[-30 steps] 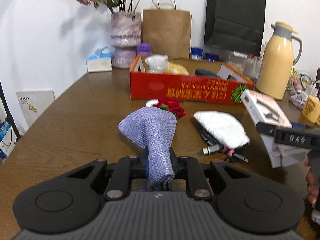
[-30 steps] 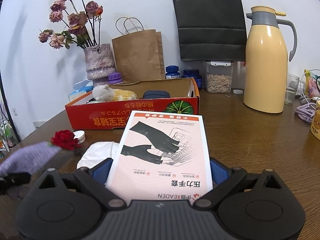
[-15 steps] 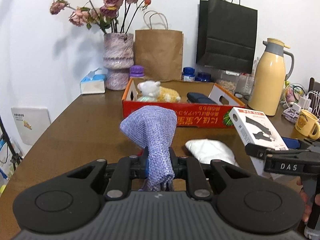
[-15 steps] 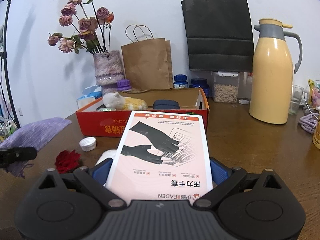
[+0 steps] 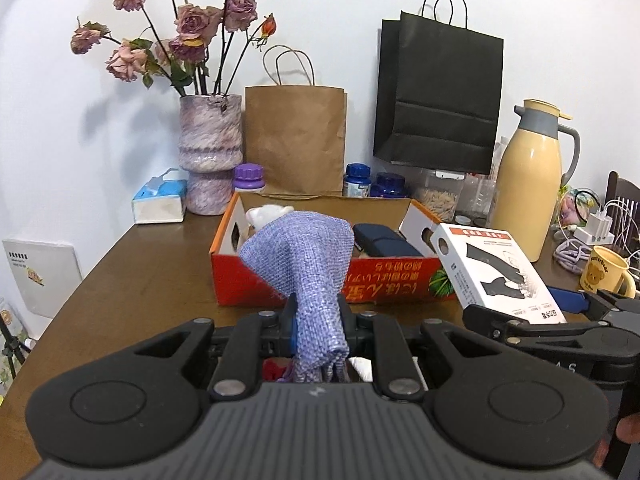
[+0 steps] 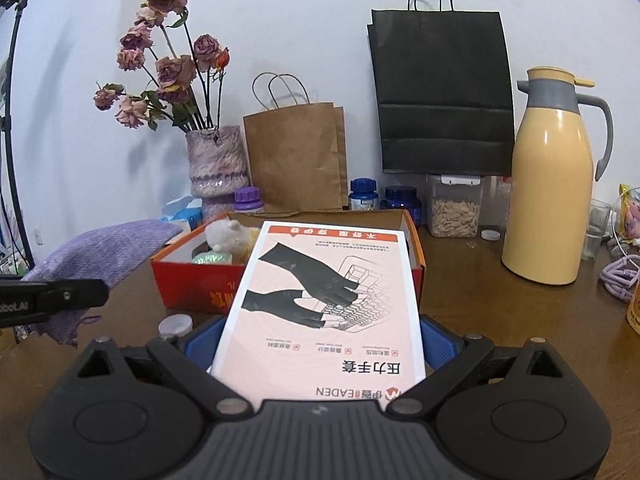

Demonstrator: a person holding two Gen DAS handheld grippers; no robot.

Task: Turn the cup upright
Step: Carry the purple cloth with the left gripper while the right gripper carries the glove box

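Even, soft indoor light in both views, bright on the white wall [image 5: 560, 40], where the dried flowers [image 5: 180, 40] cast a pale grey shadow to their left. Soft glare sits on the yellow thermos [image 6: 548, 200] and on the brown desk [image 5: 160, 256] near its far left corner. Strong fisheye bending with dark vignette at the frame corners; focus sharp throughout, no motion blur.

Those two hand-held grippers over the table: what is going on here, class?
A person holds both above the brown table. The left hand-held gripper is shut on a purple cloth pouch; the right hand-held gripper is shut on a glove box. A yellow mug stands upright, untouched.
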